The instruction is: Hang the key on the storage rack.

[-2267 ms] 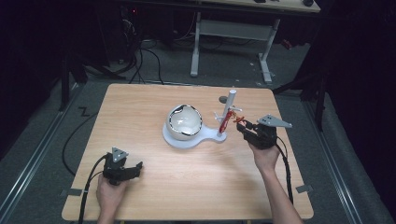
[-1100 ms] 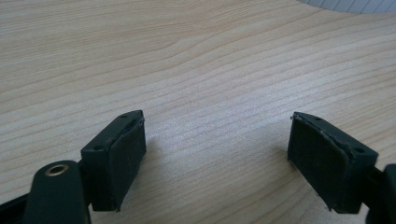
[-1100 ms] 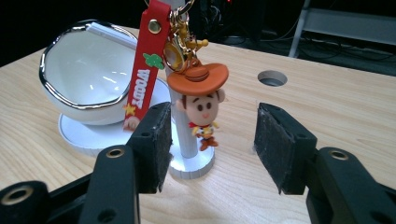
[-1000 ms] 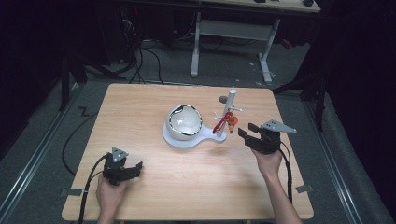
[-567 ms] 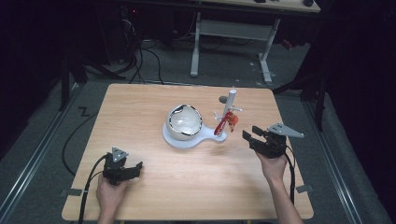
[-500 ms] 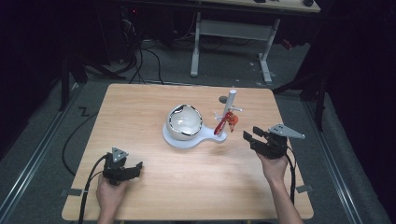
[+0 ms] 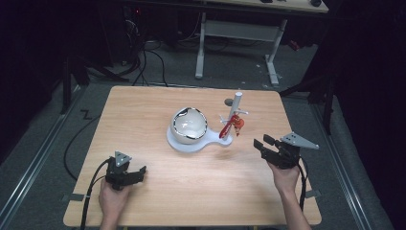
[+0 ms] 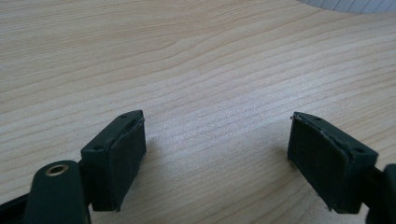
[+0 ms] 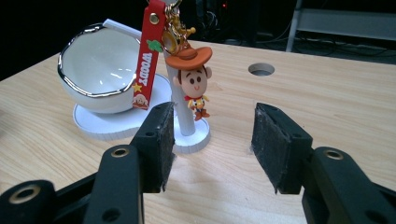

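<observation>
A white stand (image 7: 194,142) holds a silver-rimmed white bowl (image 7: 189,125) and an upright post (image 7: 234,109). From the post hangs a cowboy figure keychain (image 9: 192,81) with a red strap (image 9: 147,56). My right gripper (image 7: 262,144) is open, a short way right of the stand, nothing between its pads (image 9: 159,146). The keychain shows beyond the jaws of my right gripper (image 9: 210,144). My left gripper (image 7: 136,174) rests open near the table's front left, and its own view shows it (image 8: 215,149) over bare wood.
The wooden table (image 7: 143,110) has a round hole (image 7: 229,101) behind the post. The stand's edge (image 8: 350,4) shows at the top of the left gripper view. A desk frame (image 7: 239,33) and cables stand on the floor beyond the table.
My right gripper has drawn back to the right, away from the keychain and the post, with its jaws open. The left gripper has stayed put.
</observation>
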`<state>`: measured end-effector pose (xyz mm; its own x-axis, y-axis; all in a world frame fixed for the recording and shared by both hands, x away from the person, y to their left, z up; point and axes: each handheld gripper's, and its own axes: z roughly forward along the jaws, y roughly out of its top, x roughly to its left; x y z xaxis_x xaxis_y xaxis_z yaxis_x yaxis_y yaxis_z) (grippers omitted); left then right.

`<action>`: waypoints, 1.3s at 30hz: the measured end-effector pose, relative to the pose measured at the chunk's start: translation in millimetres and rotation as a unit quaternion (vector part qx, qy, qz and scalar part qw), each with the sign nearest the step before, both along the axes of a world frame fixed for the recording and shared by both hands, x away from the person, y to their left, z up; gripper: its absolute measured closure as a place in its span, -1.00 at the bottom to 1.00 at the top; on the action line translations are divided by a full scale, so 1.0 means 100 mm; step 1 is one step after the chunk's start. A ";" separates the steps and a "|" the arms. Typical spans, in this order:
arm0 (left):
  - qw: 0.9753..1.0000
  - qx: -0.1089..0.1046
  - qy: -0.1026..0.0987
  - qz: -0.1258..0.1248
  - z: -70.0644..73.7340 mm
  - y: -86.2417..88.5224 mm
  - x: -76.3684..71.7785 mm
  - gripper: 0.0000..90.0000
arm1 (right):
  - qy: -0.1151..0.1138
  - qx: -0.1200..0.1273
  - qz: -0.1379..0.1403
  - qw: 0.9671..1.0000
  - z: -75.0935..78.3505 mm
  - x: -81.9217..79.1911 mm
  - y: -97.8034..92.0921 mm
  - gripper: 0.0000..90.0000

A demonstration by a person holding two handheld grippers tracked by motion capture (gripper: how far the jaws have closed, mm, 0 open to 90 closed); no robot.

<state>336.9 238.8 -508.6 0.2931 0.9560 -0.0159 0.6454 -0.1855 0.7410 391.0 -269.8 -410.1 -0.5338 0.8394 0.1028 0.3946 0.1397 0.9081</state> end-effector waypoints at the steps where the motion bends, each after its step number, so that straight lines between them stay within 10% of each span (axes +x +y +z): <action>1: 1.000 0.000 0.000 0.000 0.00 0.00 0.00 -0.56 | 0.000 -0.001 0.000 1.000 0.00 -0.01 -0.01 0.10; 39: 1.000 0.001 0.000 0.000 0.00 0.00 0.00 -0.55 | 0.024 0.003 -0.018 1.000 -0.34 -0.17 -0.12 0.10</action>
